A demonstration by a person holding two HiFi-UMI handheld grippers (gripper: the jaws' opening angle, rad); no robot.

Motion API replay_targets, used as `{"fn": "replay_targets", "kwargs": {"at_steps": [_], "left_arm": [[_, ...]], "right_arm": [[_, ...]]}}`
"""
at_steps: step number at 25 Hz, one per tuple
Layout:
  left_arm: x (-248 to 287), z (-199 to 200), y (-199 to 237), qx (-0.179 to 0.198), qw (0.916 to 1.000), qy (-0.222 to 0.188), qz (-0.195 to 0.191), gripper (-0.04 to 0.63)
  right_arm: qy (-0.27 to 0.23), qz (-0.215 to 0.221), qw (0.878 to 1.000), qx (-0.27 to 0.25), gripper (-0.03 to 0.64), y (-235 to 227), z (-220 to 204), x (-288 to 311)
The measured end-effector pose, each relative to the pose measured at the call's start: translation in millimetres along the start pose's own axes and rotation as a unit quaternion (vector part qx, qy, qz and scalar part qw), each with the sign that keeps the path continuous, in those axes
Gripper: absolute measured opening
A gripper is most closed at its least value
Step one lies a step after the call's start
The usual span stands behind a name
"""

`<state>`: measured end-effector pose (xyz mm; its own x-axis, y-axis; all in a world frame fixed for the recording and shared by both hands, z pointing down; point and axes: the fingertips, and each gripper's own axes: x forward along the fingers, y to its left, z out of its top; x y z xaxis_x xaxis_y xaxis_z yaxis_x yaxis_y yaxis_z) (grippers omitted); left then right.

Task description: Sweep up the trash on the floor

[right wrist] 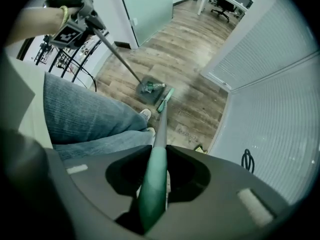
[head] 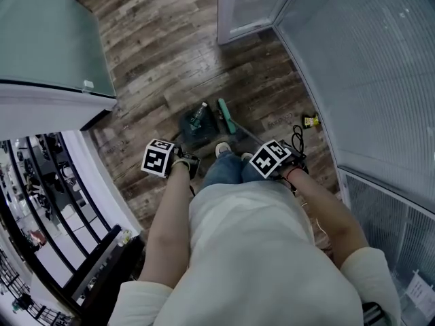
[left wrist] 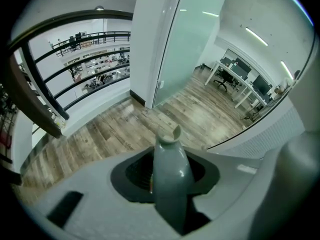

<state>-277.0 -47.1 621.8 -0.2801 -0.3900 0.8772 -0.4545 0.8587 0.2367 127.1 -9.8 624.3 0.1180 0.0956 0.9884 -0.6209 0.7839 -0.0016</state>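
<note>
**A:** One bottle lies in the dustpan, so I'd call it partly done.

**B:** What's left?

**A:** A yellow scrap on the wood floor. It's close to the frosted glass wall on the person's right, well apart from the pan. I can't make out any other loose trash.

**B:** Claws?

**A:** The left gripper is clamped on the dustpan handle, a grey one whose end sticks out past the jaws. The right gripper is clamped on the broom handle at its green grip.

**B:** Where's the broom head?

**A:** The broom head is green. It's on the floor just beside the pan's right side, ahead of the shoes.

**B:** Where's that from a bench edge?

**A:** There's no bench in sight. The pan sits mid-floor, between the railing on the left and the glass wall.

**B:** How does the trash look?

**A:** The bottle is small and greenish with a pale cap, lying on its side. The scrap is small, yellow with dark bits, likely a crumpled wrapper. It's too small to tell more.

**B:** Next?

**A:** My guess is the pan and broom go to that scrap.
</note>
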Motion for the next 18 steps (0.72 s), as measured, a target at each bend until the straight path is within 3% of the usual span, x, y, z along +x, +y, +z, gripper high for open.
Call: {"fn": "replay_targets", "kwargs": {"at_steps": [9, 18], "left_arm": [[-8, 7, 45, -0.038, 0.9987, 0.002, 0.034, 0.109], [-1, -4, 34, -0.031, 0.9987, 0.002, 0.040, 0.115]], "right_arm": [[0.005, -0.027, 0.999, 0.025, 0.098, -23, 5, 8], [0.036, -0.084, 0.995, -0.043, 0.098, -45, 29, 25]]}}
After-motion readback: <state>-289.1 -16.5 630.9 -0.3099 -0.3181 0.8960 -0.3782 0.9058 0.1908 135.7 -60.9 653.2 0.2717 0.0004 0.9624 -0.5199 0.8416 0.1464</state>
